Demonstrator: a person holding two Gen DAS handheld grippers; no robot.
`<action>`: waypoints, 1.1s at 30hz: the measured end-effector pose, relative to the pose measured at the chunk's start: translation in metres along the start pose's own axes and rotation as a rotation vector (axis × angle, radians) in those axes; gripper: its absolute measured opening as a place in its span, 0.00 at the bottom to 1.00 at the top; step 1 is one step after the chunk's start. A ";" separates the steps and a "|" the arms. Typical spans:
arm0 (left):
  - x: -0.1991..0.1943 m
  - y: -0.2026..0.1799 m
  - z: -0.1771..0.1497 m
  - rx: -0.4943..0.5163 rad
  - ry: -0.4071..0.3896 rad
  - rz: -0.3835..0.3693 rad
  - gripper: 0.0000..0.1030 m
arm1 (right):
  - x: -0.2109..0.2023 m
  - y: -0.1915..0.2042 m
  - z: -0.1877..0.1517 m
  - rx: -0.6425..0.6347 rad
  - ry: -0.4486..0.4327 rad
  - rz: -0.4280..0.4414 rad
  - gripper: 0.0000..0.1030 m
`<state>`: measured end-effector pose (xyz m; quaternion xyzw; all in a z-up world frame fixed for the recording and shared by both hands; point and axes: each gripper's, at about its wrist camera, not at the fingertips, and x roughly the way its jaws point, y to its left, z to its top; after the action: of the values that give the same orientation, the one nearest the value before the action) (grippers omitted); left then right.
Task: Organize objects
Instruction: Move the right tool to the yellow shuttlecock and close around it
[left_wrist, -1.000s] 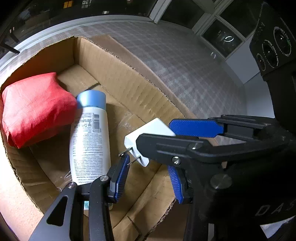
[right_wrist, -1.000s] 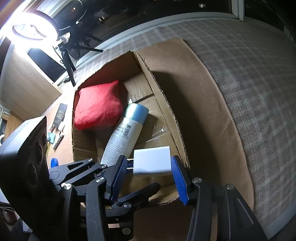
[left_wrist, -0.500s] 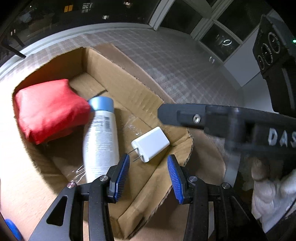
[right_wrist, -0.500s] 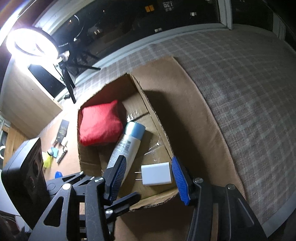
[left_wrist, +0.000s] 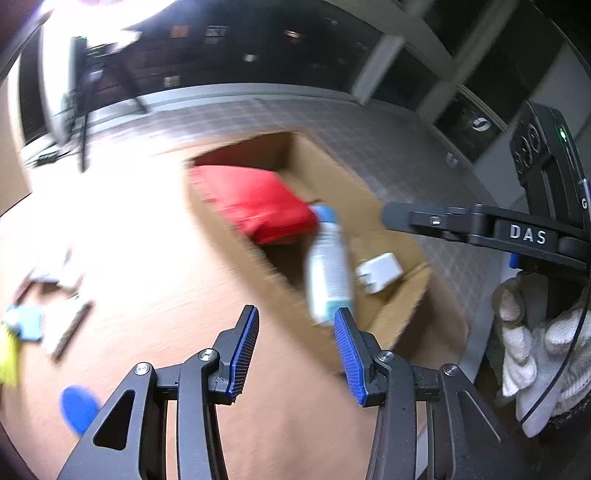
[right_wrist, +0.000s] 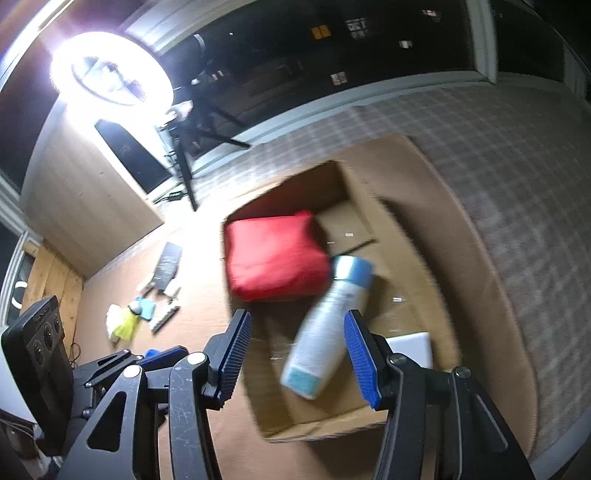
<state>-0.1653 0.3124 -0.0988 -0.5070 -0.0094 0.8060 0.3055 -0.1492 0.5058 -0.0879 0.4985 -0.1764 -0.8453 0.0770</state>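
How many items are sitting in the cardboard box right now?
3. The red pouch at the far end, the spray bottle lying along the middle, the white charger near the front corner. Smaller items could be hidden beneath them.

Open cardboard box (right_wrist: 402, 236) on the table. Inside: red pouch (right_wrist: 275, 254) at the far left corner, white bottle (right_wrist: 327, 330) with blue cap lying slantwise beside it, white charger (left_wrist: 380, 271) flat near the right wall.

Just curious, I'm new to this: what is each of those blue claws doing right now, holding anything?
Left gripper: open, holding nothing.
Right gripper: open, holding nothing; the white charger lies in the cardboard box.
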 end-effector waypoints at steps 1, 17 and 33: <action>-0.007 0.008 -0.003 -0.015 -0.007 0.013 0.45 | 0.004 0.010 -0.001 -0.012 0.004 0.010 0.48; -0.099 0.185 -0.075 -0.283 -0.083 0.220 0.45 | 0.076 0.160 -0.018 -0.249 0.078 0.097 0.49; -0.118 0.299 -0.045 -0.401 -0.116 0.272 0.45 | 0.157 0.248 -0.022 -0.244 0.196 0.145 0.49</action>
<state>-0.2369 -0.0034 -0.1221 -0.5069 -0.1184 0.8494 0.0866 -0.2188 0.2228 -0.1327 0.5515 -0.0998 -0.8000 0.2143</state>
